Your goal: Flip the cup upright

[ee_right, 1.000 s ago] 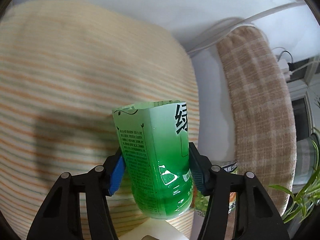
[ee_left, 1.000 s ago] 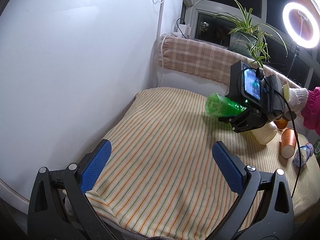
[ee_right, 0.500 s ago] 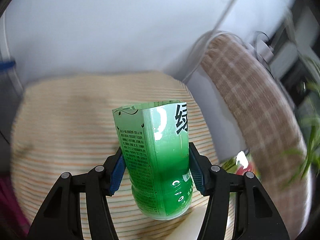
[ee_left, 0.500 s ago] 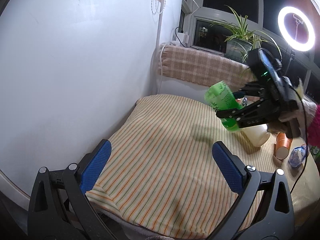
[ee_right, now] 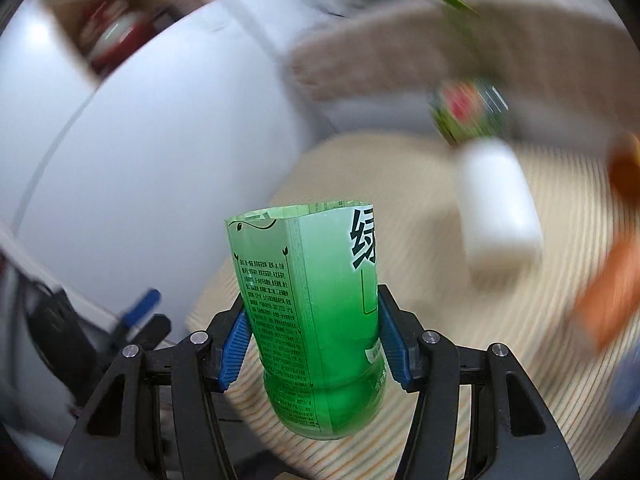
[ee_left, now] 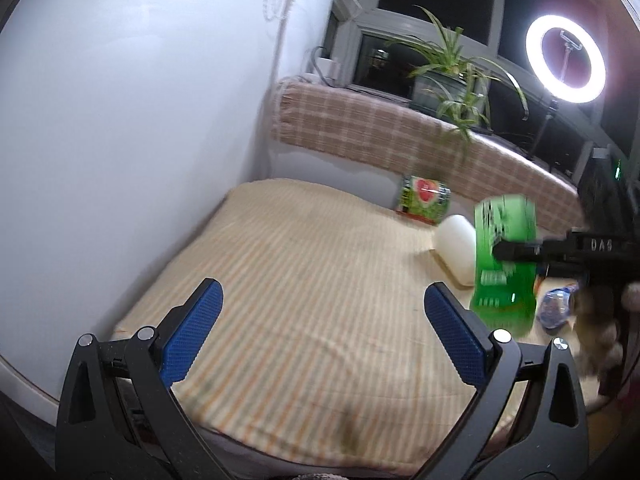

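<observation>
The green cup (ee_right: 316,320), a cut-off plastic bottle with printed text, is clamped between the blue pads of my right gripper (ee_right: 314,344). In the left wrist view the green cup (ee_left: 505,264) stands upright with its open rim on top, held above the striped cloth at the right by the right gripper's black finger (ee_left: 560,249). My left gripper (ee_left: 324,338) is open and empty over the near part of the striped cloth (ee_left: 304,300).
A white cup (ee_left: 456,248) lies on its side behind the green cup. A watermelon-print can (ee_left: 424,199) stands at the back. An orange cup (ee_right: 612,300) and a small bottle (ee_left: 554,308) lie at the right. A white wall (ee_left: 140,140) bounds the left.
My right gripper has swung the green cup from tilted to upright and carried it right and lower. The left wrist view has shifted slightly; its jaws stay open.
</observation>
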Tool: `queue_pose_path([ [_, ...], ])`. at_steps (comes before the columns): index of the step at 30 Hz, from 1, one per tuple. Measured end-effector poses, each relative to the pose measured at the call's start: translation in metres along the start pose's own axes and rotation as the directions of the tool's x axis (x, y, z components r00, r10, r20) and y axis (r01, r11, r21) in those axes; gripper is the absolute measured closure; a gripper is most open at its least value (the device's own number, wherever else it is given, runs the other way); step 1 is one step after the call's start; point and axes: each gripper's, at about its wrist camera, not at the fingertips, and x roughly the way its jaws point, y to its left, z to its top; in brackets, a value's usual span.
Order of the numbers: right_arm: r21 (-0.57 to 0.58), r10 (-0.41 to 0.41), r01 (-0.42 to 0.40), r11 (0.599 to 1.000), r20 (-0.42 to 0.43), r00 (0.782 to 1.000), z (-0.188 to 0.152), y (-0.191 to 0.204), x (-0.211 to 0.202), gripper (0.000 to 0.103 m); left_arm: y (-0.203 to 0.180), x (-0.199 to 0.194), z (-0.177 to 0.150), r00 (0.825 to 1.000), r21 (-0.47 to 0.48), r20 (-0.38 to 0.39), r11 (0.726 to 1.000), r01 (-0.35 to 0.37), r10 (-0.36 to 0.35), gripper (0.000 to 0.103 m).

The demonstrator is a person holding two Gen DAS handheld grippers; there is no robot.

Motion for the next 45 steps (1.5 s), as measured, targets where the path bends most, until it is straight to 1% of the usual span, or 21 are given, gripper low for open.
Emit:
queue_pose_path([
  [3,0.175,0.005,-0.006,0.985,0.004,1.000,-0.024,-0.032,-0.008,0.046,-0.014,0.003,-0.001,0.999,0.013,-0.019,0.999,0.048,-0.047,0.001],
  [4,0.220,-0.003,0.001,0.975,0.008,1.000,-0.032,-0.040,-0.011,0.046,-0.019,0.005,-0.002,0.997,0.018,-0.033,0.997,0.069,-0.068,0.004],
  [7,0.331,0.002,-0.005,0.944,0.011,1.000,-0.049,-0.061,-0.013,0.046,-0.031,0.010,-0.004,0.990,0.011,-0.072,0.992,0.126,-0.124,0.006],
  [9,0.405,0.007,-0.015,0.914,0.020,1.000,-0.057,-0.077,-0.012,0.046,-0.038,0.011,-0.006,0.985,0.012,-0.086,0.989,0.148,-0.147,0.006],
  [12,0.465,0.010,-0.026,0.885,0.038,0.999,-0.060,-0.089,-0.011,0.045,-0.046,0.012,-0.008,0.980,0.016,-0.104,0.985,0.172,-0.169,0.006],
  [16,0.497,-0.005,-0.018,0.868,0.046,0.999,-0.065,-0.100,-0.007,0.045,-0.051,0.014,-0.010,0.966,0.000,-0.146,0.976,0.216,-0.214,0.006],
  [19,0.507,-0.034,0.003,0.862,0.051,0.998,-0.063,-0.106,-0.006,0.044,-0.055,0.014,-0.010,0.964,0.005,-0.154,0.976,0.220,-0.216,0.006],
  [21,0.504,-0.029,-0.001,0.863,0.052,0.998,-0.063,-0.108,-0.007,0.043,-0.056,0.016,-0.009,0.959,-0.003,-0.166,0.973,0.231,-0.229,0.006],
  [22,0.504,-0.034,0.006,0.863,0.047,0.998,-0.063,-0.109,-0.008,0.042,-0.056,0.018,-0.008,0.954,-0.012,-0.177,0.970,0.242,-0.241,0.007],
  [26,0.472,-0.045,0.014,0.881,0.055,0.997,-0.069,-0.107,-0.024,0.041,-0.061,0.033,-0.002,0.920,-0.057,-0.237,0.950,0.307,-0.312,0.010],
  [27,0.457,-0.048,0.012,0.889,0.068,0.997,-0.071,-0.105,-0.031,0.041,-0.063,0.038,-0.001,0.909,-0.068,-0.254,0.944,0.324,-0.330,0.010],
  [30,0.410,-0.081,0.025,0.912,0.119,0.990,-0.082,-0.097,-0.056,0.041,-0.074,0.055,0.004,0.861,-0.102,-0.315,0.916,0.387,-0.399,0.011],
  [31,0.390,-0.107,0.046,0.920,0.135,0.985,-0.087,-0.095,-0.066,0.041,-0.078,0.061,0.005,0.845,-0.114,-0.334,0.908,0.403,-0.417,0.012],
  [32,0.361,-0.156,0.090,0.928,0.159,0.975,-0.093,-0.091,-0.078,0.041,-0.082,0.068,0.006,0.825,-0.130,-0.357,0.898,0.420,-0.438,0.017],
  [34,0.325,-0.234,0.162,0.932,0.197,0.952,-0.105,-0.086,-0.096,0.041,-0.093,0.084,0.005,0.771,-0.176,-0.407,0.870,0.460,-0.490,0.020],
  [36,0.317,-0.286,0.208,0.925,0.222,0.932,-0.114,-0.083,-0.107,0.041,-0.102,0.104,0.003,0.709,-0.244,-0.457,0.842,0.482,-0.538,0.020],
  [37,0.325,-0.306,0.221,0.920,0.236,0.922,-0.120,-0.084,-0.115,0.041,-0.106,0.115,0.001,0.671,-0.283,-0.479,0.823,0.492,-0.566,0.020],
  [39,0.352,-0.342,0.241,0.904,0.260,0.903,-0.132,-0.088,-0.129,0.041,-0.114,0.133,-0.003,0.618,-0.330,-0.518,0.805,0.494,-0.592,0.024],
  [40,0.366,-0.358,0.249,0.897,0.267,0.895,-0.136,-0.089,-0.135,0.041,-0.117,0.142,-0.006,0.594,-0.356,-0.534,0.797,0.488,-0.602,0.025],
  [43,0.388,-0.396,0.275,0.880,0.279,0.875,-0.152,-0.094,-0.150,0.041,-0.123,0.160,-0.010,0.546,-0.402,-0.561,0.781,0.477,-0.622,0.025],
  [45,0.394,-0.422,0.297,0.870,0.280,0.863,-0.159,-0.095,-0.155,0.041,-0.128,0.165,-0.011,0.536,-0.406,-0.571,0.782,0.474,-0.621,0.025],
])
